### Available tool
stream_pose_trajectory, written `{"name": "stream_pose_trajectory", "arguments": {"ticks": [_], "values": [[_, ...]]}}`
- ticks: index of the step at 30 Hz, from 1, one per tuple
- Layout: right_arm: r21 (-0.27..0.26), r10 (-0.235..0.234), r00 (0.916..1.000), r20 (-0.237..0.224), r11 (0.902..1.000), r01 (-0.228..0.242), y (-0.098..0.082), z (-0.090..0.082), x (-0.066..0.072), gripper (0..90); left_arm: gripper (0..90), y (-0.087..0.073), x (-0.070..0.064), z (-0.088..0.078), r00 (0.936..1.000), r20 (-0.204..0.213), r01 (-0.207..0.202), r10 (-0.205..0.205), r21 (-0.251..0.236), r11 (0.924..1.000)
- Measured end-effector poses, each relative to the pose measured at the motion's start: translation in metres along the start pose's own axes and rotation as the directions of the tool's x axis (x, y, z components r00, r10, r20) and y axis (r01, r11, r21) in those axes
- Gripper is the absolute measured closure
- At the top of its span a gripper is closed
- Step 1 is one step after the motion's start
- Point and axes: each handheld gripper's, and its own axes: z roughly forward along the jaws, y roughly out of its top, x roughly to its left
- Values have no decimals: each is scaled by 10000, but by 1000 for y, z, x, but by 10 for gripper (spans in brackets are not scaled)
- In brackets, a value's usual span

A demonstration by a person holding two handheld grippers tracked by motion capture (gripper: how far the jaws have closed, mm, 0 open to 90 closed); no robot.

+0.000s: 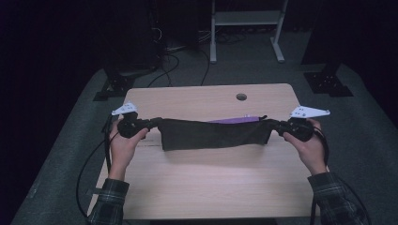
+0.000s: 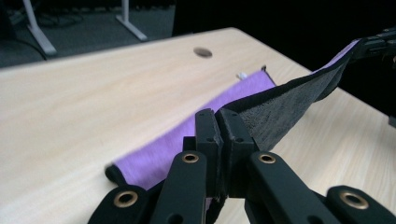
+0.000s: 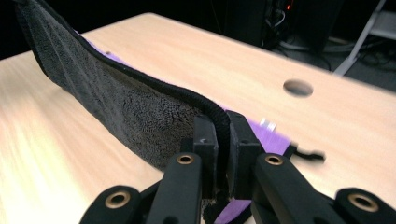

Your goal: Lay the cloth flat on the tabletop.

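High view shows one cloth, dark grey on the near face and purple on the far one, stretched level between two tongs just above the middle of the desk. Its lower edge hangs close to the wood; whether it touches there I cannot tell. The left tongs are clamped shut on the cloth's left end, and the right tongs are clamped shut on its right end. Two hands hold them, each with a plaid sleeve behind it, and each of the tongs carries one pale three-cornered plate on top.

Left gripper view has the purple face trailing down onto the desk, with the black piped edge pinched between the jaws. Right gripper view shows the grey pile rising away from the jaws.

One desk, pale wood, with one round hole near its far edge. Around it lies grey carpet, with cables and one white frame at the back of a dark room.
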Motion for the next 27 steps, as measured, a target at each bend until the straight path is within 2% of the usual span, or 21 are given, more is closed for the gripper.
{"name": "stream_pose_trajectory", "arguments": {"ticks": [6,14,19,23,27], "values": [[602,299,9993,-240,9978,-284,-29,3,2,831,871,-20,-2,7,9997,122,194,-201,549,9983],[1064,386,9978,-540,9938,-327,-51,-4,12,831,871,-41,-8,5,9988,308,339,-372,994,9945],[1238,372,9963,-780,9919,-273,-61,-12,19,831,871,-50,-13,-3,9973,546,424,-488,1115,9929],[1396,606,9923,-1077,9892,-452,-72,-19,24,830,871,-61,-17,-9,9944,801,586,-686,1208,9909],[1561,596,9906,-1230,9869,-400,-81,-27,33,830,871,-67,-25,-17,9934,935,538,-659,1264,9905]]}}
